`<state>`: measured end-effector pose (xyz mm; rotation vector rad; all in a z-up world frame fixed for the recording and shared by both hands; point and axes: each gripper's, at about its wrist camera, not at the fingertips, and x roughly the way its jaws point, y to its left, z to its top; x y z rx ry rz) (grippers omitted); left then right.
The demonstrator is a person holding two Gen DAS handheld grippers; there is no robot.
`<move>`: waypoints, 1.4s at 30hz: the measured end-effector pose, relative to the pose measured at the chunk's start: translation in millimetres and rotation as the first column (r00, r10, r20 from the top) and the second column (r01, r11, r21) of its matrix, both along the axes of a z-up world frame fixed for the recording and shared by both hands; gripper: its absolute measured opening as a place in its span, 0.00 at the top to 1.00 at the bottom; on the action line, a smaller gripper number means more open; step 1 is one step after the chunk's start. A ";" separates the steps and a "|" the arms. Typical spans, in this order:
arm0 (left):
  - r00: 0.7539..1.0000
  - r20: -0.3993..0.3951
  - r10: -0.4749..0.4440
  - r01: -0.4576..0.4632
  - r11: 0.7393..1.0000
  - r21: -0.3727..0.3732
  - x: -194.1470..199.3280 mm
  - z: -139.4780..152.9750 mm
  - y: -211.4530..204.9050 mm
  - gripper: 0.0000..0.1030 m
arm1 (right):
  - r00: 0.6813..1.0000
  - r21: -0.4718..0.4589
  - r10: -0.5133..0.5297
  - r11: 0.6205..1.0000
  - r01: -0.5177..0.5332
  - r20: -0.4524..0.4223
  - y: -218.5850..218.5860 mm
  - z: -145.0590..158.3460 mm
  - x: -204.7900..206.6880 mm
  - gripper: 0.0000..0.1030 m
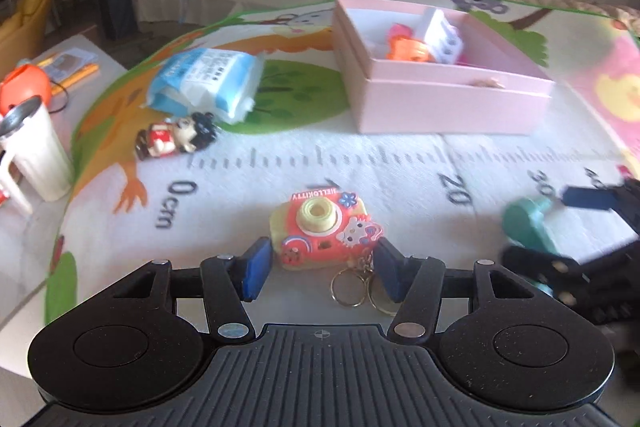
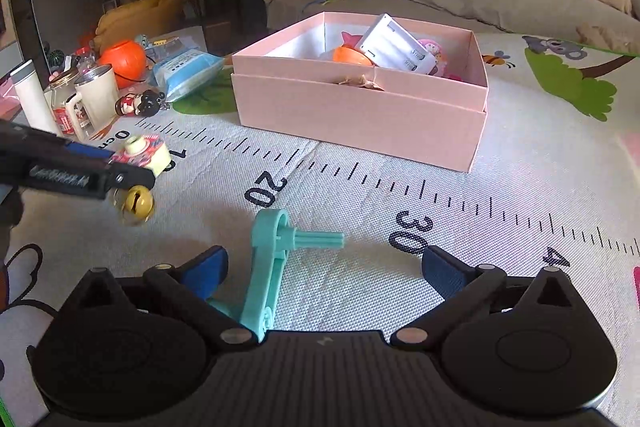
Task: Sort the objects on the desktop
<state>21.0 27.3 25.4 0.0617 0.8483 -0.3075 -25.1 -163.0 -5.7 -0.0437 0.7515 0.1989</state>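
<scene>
- White mug (image 1: 34,151): upright at the left edge of the play mat (image 1: 400,179), with an orange ball (image 1: 26,89) behind it.
- Tissue pack (image 1: 204,83): lies flat toward the far left of the mat.
- Doll figure (image 1: 176,139): lies on its side just in front of the tissue pack, beside the printed ruler's zero mark.
- Left tongs (image 1: 320,269): narrowed around the toy camera (image 1: 322,231), one blue pad at each side of it. The left wrist view shows the pads at the camera's sides; whether they press on it cannot be told. In the right wrist view the camera appears clear of the mat between these tongs. Its key rings (image 1: 356,287) and a gold bell (image 2: 136,205) hang below.
- Pink box (image 1: 440,91): stands at the far middle of the mat and contains an orange toy (image 1: 408,51), a white battery holder (image 2: 396,47) and pink items.
- Right tongs (image 2: 324,267): wide apart, low over the mat near the thirty mark.
- Teal crank handle (image 2: 272,255): lies on the mat between the right tongs' pads, nearer the left pad; neither pad grips it.
</scene>
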 end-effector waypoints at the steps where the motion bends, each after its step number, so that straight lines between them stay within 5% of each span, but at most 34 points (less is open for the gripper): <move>1: 1.000 -0.006 -0.025 0.024 0.999 -0.025 -10.5 0.0 0.1 0.41 | 1.000 -0.006 0.000 1.000 0.000 -0.001 0.8 -0.2 0.2 0.00; 5: 1.000 0.013 -0.023 0.023 1.000 -0.021 -33.0 -2.2 -1.9 0.30 | 1.000 -0.032 -0.001 0.999 0.001 -0.002 4.3 -0.8 -0.5 0.00; 15: 0.998 0.007 -0.065 0.066 0.995 -0.080 -6.3 -4.9 -26.1 0.28 | 1.000 -0.035 -0.025 0.999 0.024 -0.008 4.3 -0.5 -9.8 0.00; 19: 0.997 0.054 -0.059 0.058 0.998 0.030 -11.4 -9.0 -32.3 0.27 | 1.000 -0.035 -0.019 0.999 0.018 -0.011 3.4 -0.8 -14.3 0.00; 24: 0.996 0.086 -0.026 0.019 0.997 0.080 -28.3 -9.8 -8.9 0.13 | 0.999 -0.058 0.020 0.998 -0.023 -0.043 -2.7 3.9 -22.0 0.00; 27: 0.994 0.106 0.018 -0.030 0.994 0.108 -33.1 -9.7 4.3 0.12 | 1.000 -0.190 -0.020 0.981 0.020 -0.002 -11.5 10.2 -32.6 0.00; 30: 0.997 0.078 -0.018 0.014 0.999 0.049 -39.4 -9.0 9.7 0.12 | 0.989 -0.353 -0.094 0.927 0.128 0.114 -17.5 17.0 -43.3 0.00; 34: 0.992 0.068 -0.110 0.112 0.993 -0.028 -48.2 -8.7 -8.5 0.12 | 0.994 -0.203 -0.090 0.974 0.099 0.054 -31.9 30.0 -47.9 0.00; 39: 0.970 0.061 -0.237 0.242 0.964 -0.106 -60.8 -7.9 -30.4 0.08 | 0.994 -0.174 -0.100 0.979 0.106 0.045 -33.9 29.0 -51.9 0.00; 42: 0.972 0.079 -0.223 0.228 0.972 -0.062 -63.8 -5.0 -40.6 0.07 | 0.991 -0.156 -0.124 0.979 0.129 0.039 -39.5 27.9 -55.3 0.00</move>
